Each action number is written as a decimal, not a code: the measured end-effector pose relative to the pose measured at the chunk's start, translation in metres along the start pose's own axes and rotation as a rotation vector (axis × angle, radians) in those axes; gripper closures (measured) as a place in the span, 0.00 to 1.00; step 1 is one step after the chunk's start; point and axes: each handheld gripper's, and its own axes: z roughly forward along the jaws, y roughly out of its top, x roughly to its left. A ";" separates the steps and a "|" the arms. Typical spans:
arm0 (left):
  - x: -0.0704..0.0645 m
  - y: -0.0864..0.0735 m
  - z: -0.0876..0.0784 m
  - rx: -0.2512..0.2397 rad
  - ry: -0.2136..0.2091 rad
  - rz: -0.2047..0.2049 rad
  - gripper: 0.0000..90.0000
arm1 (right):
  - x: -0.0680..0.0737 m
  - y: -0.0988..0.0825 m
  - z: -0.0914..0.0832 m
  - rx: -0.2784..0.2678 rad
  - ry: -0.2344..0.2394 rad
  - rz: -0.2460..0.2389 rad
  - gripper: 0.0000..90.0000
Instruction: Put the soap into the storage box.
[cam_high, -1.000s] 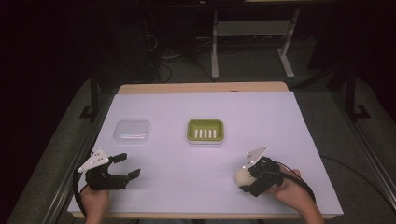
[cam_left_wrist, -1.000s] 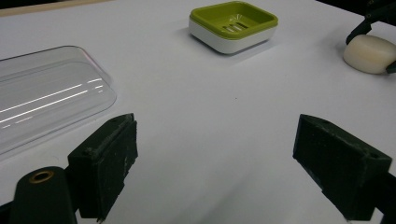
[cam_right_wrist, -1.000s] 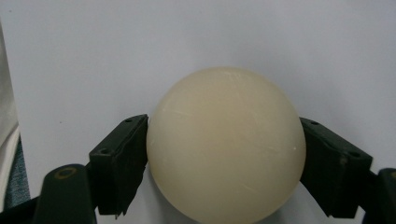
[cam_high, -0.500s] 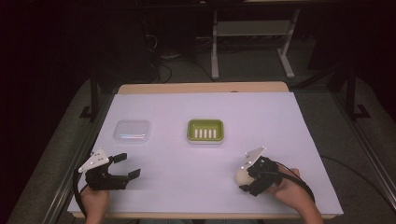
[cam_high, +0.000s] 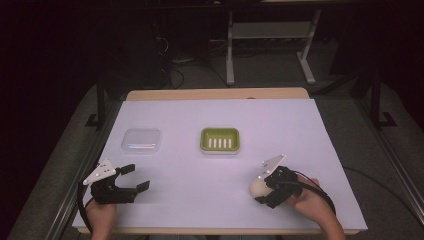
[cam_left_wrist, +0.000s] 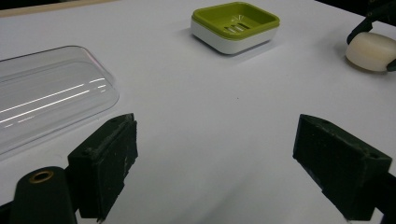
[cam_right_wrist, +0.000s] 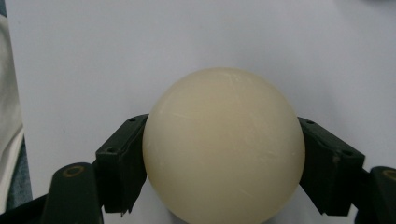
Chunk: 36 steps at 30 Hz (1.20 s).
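**benchrat:** You're clamping the cream soap bar (cam_right_wrist: 224, 144) with your right gripper (cam_high: 267, 187) right now. The jaws have just been closing in, and both pads are pressing its rounded sides while it's sitting on the counter (cam_high: 300, 130). Your left gripper (cam_high: 134, 178) is hanging released, jaws spread wide with nothing between them but bare counter.

**soapdish_sam:** So what's likely to go wrong from here?

**benchrat:** My guess is the bar squirting out. You're pinching a curved, slick-looking surface, and from the right gripper view the pads are catching it low and toward the near end, with most of the bar bulging out past the jaw tips. If you're lifting fast or tilting, it could be rolling or popping forward. The green soap dish (cam_high: 220, 140) is sitting well ahead of the right jaws and off to their left, so you're carrying it a fair way. A loose grip there means a drop on the counter or a knock on the dish rim. The clear lid (cam_left_wrist: 46, 98) is lying just ahead of your left jaws, off to one side.

**soapdish_sam:** Any brand stamped on it?

**benchrat:** I'm not seeing any writing or logo on the bar, dish or lid.
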 end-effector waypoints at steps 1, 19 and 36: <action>0.000 0.000 0.000 0.001 0.001 0.003 0.15 | -0.002 0.001 -0.001 -0.011 0.001 -0.004 0.27; 0.000 0.000 -0.001 0.002 0.001 0.001 0.15 | -0.016 0.022 -0.003 -0.068 0.064 0.006 0.27; 0.001 0.000 -0.002 -0.004 0.001 -0.007 0.15 | -0.033 0.036 0.000 -0.073 0.104 0.022 0.27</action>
